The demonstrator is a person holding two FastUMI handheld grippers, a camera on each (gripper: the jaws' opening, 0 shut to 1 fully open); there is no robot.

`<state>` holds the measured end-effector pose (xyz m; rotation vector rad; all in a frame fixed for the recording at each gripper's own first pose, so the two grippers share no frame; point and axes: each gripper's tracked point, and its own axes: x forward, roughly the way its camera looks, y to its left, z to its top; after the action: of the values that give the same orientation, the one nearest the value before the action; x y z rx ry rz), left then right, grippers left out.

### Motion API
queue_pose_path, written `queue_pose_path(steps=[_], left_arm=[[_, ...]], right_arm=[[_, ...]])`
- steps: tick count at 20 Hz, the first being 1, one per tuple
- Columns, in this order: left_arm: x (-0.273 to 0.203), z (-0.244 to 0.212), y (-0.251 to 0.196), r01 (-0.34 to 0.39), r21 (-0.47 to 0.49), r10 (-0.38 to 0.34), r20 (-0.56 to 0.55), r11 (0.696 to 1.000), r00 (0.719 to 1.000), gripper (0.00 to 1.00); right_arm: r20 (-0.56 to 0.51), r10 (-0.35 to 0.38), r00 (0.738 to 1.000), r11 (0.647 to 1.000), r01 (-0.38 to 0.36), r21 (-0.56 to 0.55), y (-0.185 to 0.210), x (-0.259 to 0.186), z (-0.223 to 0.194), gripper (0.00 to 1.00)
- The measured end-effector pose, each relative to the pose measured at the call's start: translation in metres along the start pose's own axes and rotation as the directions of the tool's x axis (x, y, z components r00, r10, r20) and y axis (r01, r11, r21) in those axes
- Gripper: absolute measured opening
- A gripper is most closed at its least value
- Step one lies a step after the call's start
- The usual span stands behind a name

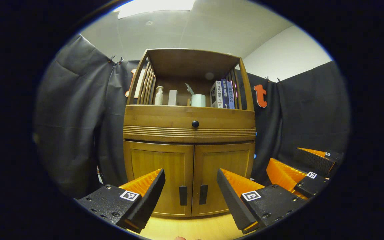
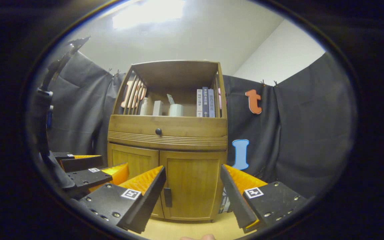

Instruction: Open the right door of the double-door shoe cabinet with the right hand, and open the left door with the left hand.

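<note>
The wooden shoe cabinet point(image 1: 189, 131) stands straight ahead with both lower doors closed. In the left gripper view the left door point(image 1: 157, 176) and right door point(image 1: 227, 166) meet at two dark handles point(image 1: 183, 195) near the centre seam. My left gripper point(image 1: 190, 175) is open, a short way in front of those handles, holding nothing. My right gripper point(image 1: 283, 156) is off to the right of the cabinet. In the right gripper view my right gripper point(image 2: 192, 171) is open before the right door point(image 2: 192, 180), whose handle point(image 2: 167, 197) shows beside one finger. The left gripper point(image 2: 113, 161) sits at the left.
Above the doors is a drawer with a round dark knob point(image 1: 195, 124). An open shelf holds books point(image 1: 223, 95), a white cup point(image 1: 198, 100) and a bottle point(image 1: 159, 95). Black cloth point(image 1: 78, 126) hangs on both sides. A light wooden floor point(image 1: 192, 226) lies below.
</note>
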<state>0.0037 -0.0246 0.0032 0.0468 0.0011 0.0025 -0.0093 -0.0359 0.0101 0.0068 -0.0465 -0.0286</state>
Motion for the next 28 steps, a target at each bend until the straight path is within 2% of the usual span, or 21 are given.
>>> queue_pose_path(steps=[4,6,7,11,18,20,21,22,23,26,27,28], left_arm=[[-0.002,0.0,0.014,-0.045,0.004,0.045,-0.003,0.999,0.999,0.92],[-0.005,0.0,0.026,-0.079,0.014,0.079,-0.004,0.997,0.997,0.96],[-0.006,-0.001,0.033,-0.098,0.02,0.099,-0.003,0.995,0.995,0.92],[-0.015,0.001,0.068,-0.197,0.056,0.197,0.0,0.979,0.98,0.92],[-0.044,0.0,0.145,-0.387,0.115,0.389,0.005,0.915,0.921,0.92],[-0.049,-0.001,0.164,-0.429,0.122,0.432,0.002,0.895,0.902,0.96],[-0.051,0.0,0.172,-0.446,0.128,0.45,0.001,0.886,0.893,0.92],[-0.054,-0.001,0.18,-0.462,0.136,0.467,0.0,0.876,0.884,0.96],[-0.056,-0.001,0.186,-0.477,0.145,0.482,-0.001,0.867,0.876,0.92],[-0.061,-0.003,0.203,-0.509,0.172,0.517,-0.004,0.843,0.856,0.92],[-0.062,-0.003,0.207,-0.517,0.179,0.526,-0.004,0.837,0.851,0.92],[-0.063,-0.004,0.211,-0.523,0.183,0.533,-0.006,0.832,0.846,0.92]], right_arm=[[-0.008,0.027,1.0,1.0,-0.027,0.013,0.007,0.009,-0.008,0.97],[-0.019,0.038,0.999,0.999,-0.038,0.017,0.011,0.017,-0.018,0.97],[-0.024,0.047,0.999,0.999,-0.046,0.021,0.014,0.023,-0.023,0.97],[-0.042,0.088,0.995,0.996,-0.087,0.035,0.031,0.05,-0.047,0.97],[-0.119,0.152,0.981,0.988,-0.147,0.049,0.076,0.115,-0.118,0.97],[-0.159,0.15,0.976,0.988,-0.144,0.049,0.086,0.131,-0.148,0.96],[-0.178,0.143,0.974,0.989,-0.136,0.055,0.09,0.138,-0.163,0.97],[-0.2,0.134,0.971,0.99,-0.125,0.058,0.091,0.145,-0.18,0.98],[-0.228,0.124,0.966,0.992,-0.114,0.056,0.094,0.15,-0.195,0.98],[-0.302,0.108,0.947,0.994,-0.1,0.042,0.102,0.171,-0.235,0.93],[-0.323,0.109,0.94,0.994,-0.102,0.04,0.105,0.177,-0.248,0.83],[-0.346,0.112,0.931,0.994,-0.105,0.039,0.107,0.182,-0.258,0.8]])
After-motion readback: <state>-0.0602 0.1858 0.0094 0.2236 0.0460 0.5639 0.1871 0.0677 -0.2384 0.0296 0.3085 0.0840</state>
